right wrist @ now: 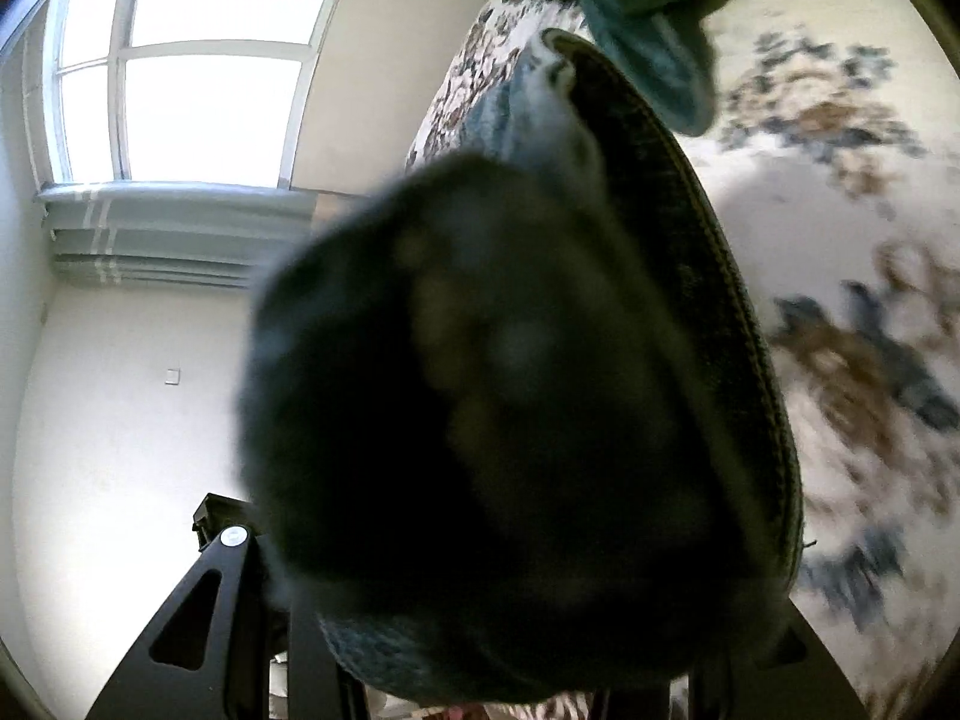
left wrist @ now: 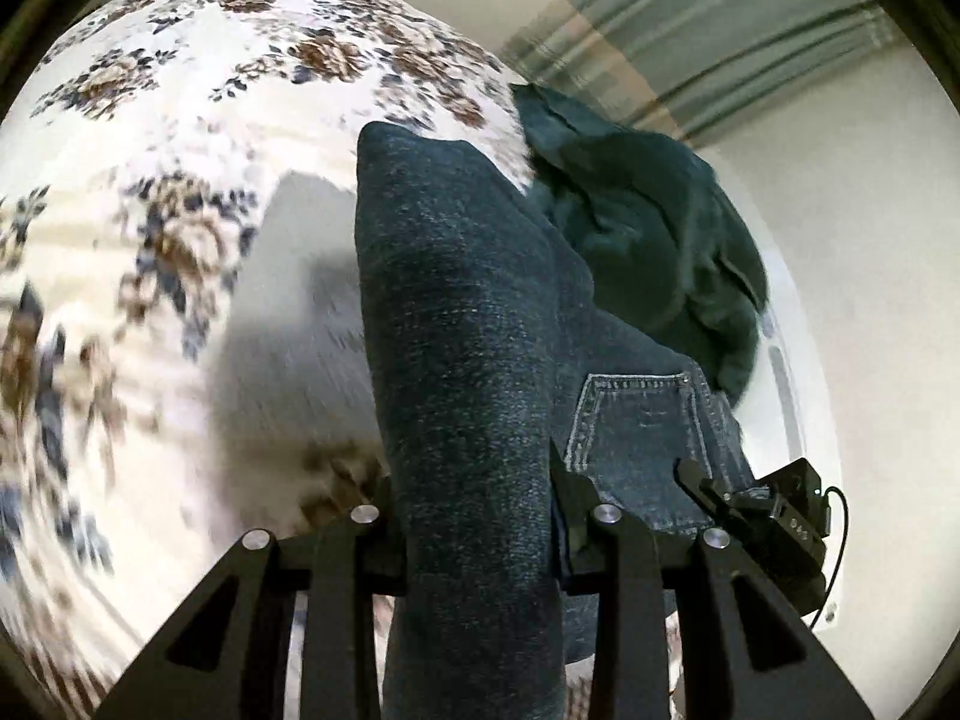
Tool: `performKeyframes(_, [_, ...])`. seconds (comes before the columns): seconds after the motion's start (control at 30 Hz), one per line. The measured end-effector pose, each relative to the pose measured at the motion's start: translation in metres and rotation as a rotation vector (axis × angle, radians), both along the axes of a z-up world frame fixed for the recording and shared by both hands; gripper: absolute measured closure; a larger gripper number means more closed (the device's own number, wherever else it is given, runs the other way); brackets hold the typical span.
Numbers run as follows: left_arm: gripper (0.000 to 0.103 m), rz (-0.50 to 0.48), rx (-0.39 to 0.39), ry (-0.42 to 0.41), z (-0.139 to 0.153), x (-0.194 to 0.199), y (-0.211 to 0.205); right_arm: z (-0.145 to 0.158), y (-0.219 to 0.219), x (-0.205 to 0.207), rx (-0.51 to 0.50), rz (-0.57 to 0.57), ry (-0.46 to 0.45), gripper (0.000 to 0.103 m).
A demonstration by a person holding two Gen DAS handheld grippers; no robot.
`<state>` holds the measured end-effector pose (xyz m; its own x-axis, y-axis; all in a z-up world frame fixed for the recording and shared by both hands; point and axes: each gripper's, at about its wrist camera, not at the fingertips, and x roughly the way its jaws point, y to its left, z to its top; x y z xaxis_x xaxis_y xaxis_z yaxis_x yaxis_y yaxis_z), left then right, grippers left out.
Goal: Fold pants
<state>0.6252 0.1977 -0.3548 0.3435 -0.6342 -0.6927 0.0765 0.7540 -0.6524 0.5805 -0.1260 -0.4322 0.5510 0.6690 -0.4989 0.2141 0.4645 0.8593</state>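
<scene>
Jeans pinched in left claw; green garment beyond (floral bedspread beneath).

A bed spread with a cream cover printed in brown and blue flowers fills the left of the left wrist view, blurred toward its near edge. Beyond the bed's far edge hangs a striped grey-green curtain against a plain white wall. In the right wrist view, a large paned window glows with daylight, and a small white switch plate sits on the wall below.
</scene>
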Motion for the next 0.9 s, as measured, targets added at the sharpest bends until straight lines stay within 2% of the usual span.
performKeyframes(0.17, [0.075, 0.024, 0.024, 0.017, -0.053, 0.074, 0.024, -0.070, 0.025, 0.094, 0.015, 0.039, 0.005, 0.061])
performKeyframes(0.27, [0.075, 0.040, 0.013, 0.033, -0.094, 0.110, 0.036, -0.110, 0.030, 0.129, 0.041, 0.047, 0.012, 0.061])
performKeyframes(0.37, [0.073, 0.048, 0.033, 0.078, -0.142, 0.133, 0.043, -0.154, 0.034, 0.162, 0.004, 0.084, 0.049, 0.060])
performKeyframes(0.4, [0.070, 0.055, 0.036, 0.099, -0.156, 0.137, 0.046, -0.166, 0.035, 0.170, -0.012, 0.107, 0.067, 0.059])
performKeyframes(0.47, [0.065, 0.049, 0.015, 0.093, -0.166, 0.138, 0.051, -0.171, 0.039, 0.180, -0.035, 0.152, 0.086, 0.052])
performKeyframes(0.53, [0.063, 0.029, 0.010, 0.083, -0.166, 0.136, 0.057, -0.170, 0.033, 0.177, -0.031, 0.174, 0.102, 0.051])
performKeyframes(0.63, [0.058, 0.016, 0.042, 0.079, -0.161, 0.130, 0.065, -0.166, 0.005, 0.161, -0.039, 0.098, 0.166, 0.047])
performKeyframes(0.67, [0.054, 0.019, 0.043, 0.082, -0.160, 0.128, 0.068, -0.166, 0.000, 0.155, -0.039, 0.071, 0.173, 0.047])
performKeyframes(0.73, [0.049, 0.030, 0.036, 0.090, -0.160, 0.122, 0.077, -0.157, -0.009, 0.126, -0.089, 0.026, 0.183, 0.048])
performKeyframes(0.77, [0.044, 0.032, 0.037, 0.093, -0.161, 0.119, 0.078, -0.164, -0.019, 0.130, -0.120, 0.011, 0.190, 0.055])
performKeyframes(0.83, [0.037, 0.039, 0.050, 0.099, -0.165, 0.117, 0.080, -0.157, -0.013, 0.133, -0.171, 0.005, 0.205, 0.057])
performKeyframes(0.9, [0.024, 0.043, 0.089, 0.100, -0.171, 0.115, 0.078, -0.149, -0.010, 0.146, -0.241, -0.004, 0.219, 0.057])
